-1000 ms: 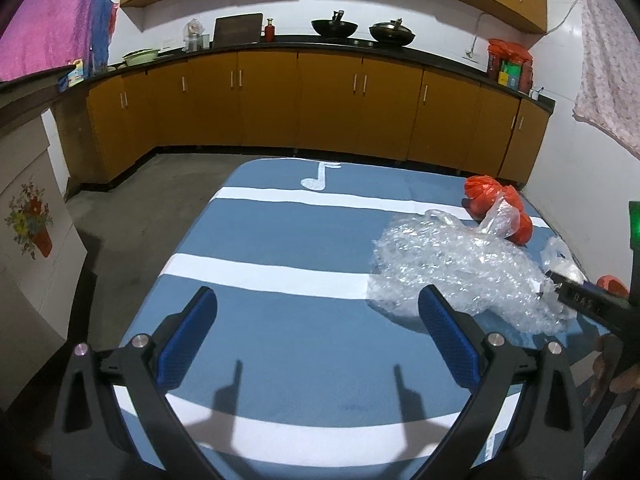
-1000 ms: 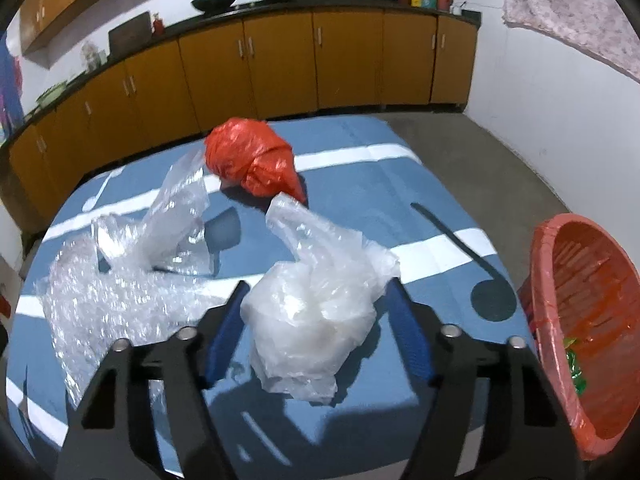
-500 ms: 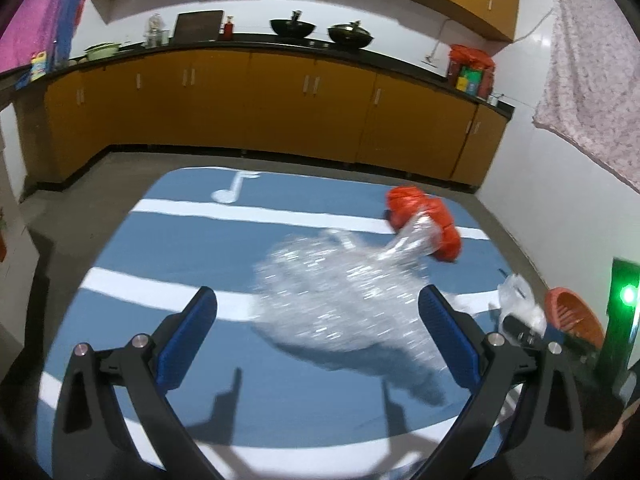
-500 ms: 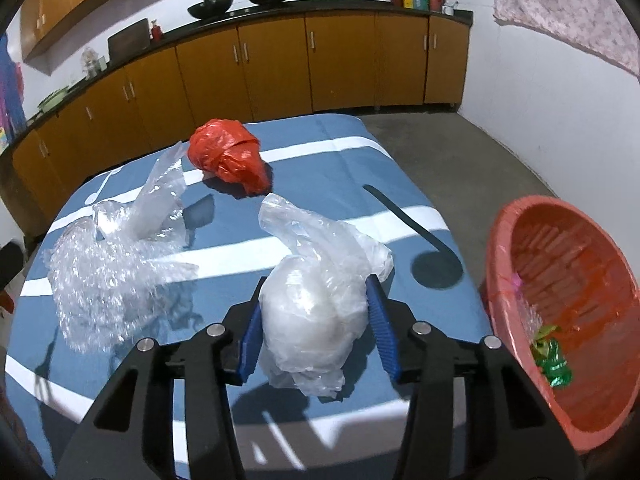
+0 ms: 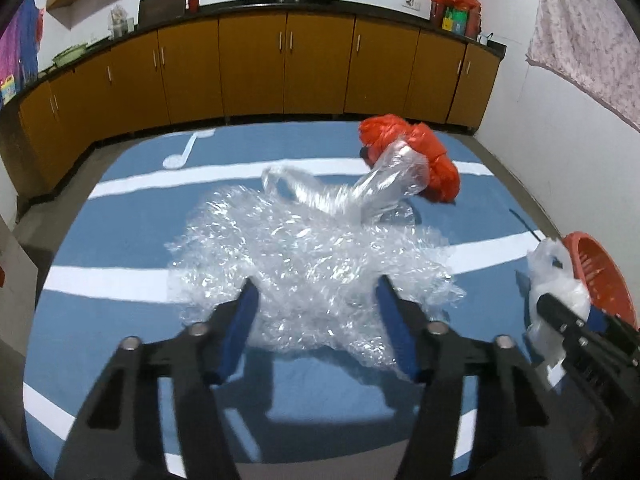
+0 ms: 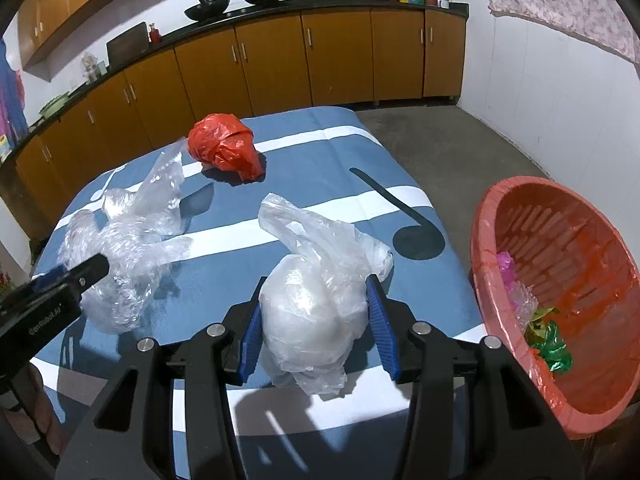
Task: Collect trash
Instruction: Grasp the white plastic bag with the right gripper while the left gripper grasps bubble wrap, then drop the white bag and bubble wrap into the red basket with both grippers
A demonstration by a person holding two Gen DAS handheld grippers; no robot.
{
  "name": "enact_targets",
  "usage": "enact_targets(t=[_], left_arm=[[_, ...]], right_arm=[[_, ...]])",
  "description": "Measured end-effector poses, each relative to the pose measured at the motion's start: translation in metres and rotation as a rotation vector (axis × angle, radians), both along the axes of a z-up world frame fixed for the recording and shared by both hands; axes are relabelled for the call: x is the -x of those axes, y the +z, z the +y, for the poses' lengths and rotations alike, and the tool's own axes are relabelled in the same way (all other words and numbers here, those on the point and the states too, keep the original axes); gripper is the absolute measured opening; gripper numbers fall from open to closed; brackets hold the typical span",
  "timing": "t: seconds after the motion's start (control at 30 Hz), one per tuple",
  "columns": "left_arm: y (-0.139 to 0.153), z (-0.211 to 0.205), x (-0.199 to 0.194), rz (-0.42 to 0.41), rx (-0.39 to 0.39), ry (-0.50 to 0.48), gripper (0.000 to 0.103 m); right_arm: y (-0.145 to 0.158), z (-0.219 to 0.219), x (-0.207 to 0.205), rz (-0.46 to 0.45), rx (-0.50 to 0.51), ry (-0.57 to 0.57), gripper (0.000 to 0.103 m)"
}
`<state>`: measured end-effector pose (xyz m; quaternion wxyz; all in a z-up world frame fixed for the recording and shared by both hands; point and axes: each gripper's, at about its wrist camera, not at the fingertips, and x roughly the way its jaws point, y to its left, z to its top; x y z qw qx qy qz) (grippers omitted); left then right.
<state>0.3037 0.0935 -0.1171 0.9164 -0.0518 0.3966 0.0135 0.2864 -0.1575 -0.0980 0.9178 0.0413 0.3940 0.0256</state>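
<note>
While your right tongs (image 6: 316,326) pinch the white translucent plastic bag, bunched into a ball (image 6: 316,312), the inventory reads as follows.

Item 1, white bag: sits on the blue white-striped cloth-covered surface (image 6: 320,152), both blue pads pressed into its sides, loose tail standing up ahead of the tongs. Likely light, soft and slippery; you grip it best at the dense bunched middle, not the tail.

Item 2, crumpled clear bubble wrap (image 5: 304,264): lies between and just ahead of your left tongs (image 5: 316,320). These have just been closing, and now stand half spread with the near edge of the wrap between them; whether the pads already bite cannot be told. Probably springy, very light, and prone to slip free; take a thick fold.

Item 3, clear crinkled plastic bag (image 5: 384,184): beyond the left tongs, resting on the far edge of the bubble wrap. It may drag along.

Item 4, crumpled red plastic bag (image 6: 224,146): farthest ahead of both tongs, apart.

Item 5, red slotted plastic basket (image 6: 560,300): off the surface edge to the right of the right tongs, holding pink and green scraps. Nothing blocks that path.
</note>
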Motion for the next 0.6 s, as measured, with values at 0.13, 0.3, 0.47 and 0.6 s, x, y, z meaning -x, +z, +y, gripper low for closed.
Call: enact_targets(t=[0.13, 0.3, 0.47, 0.6], left_arm=[[-0.006, 0.012, 0.005, 0.018, 0.035, -0.011, 0.019], [-0.006, 0.023, 0.021, 0.002, 0.032, -0.016, 0.015], [-0.003, 0.039, 0.039, -0.006, 0.041, 0.004, 0.015], [0.004, 0.048, 0.052, -0.026, 0.045, 0.016, 0.014]], right_arm=[[0.0, -0.001, 0.003, -0.003, 0.0, 0.001, 0.048], [0.002, -0.002, 0.008, -0.013, 0.012, 0.003, 0.047], [0.007, -0.002, 0.015, -0.024, 0.013, 0.009, 0.046], [0.011, -0.001, 0.021, -0.031, 0.012, 0.023, 0.043]])
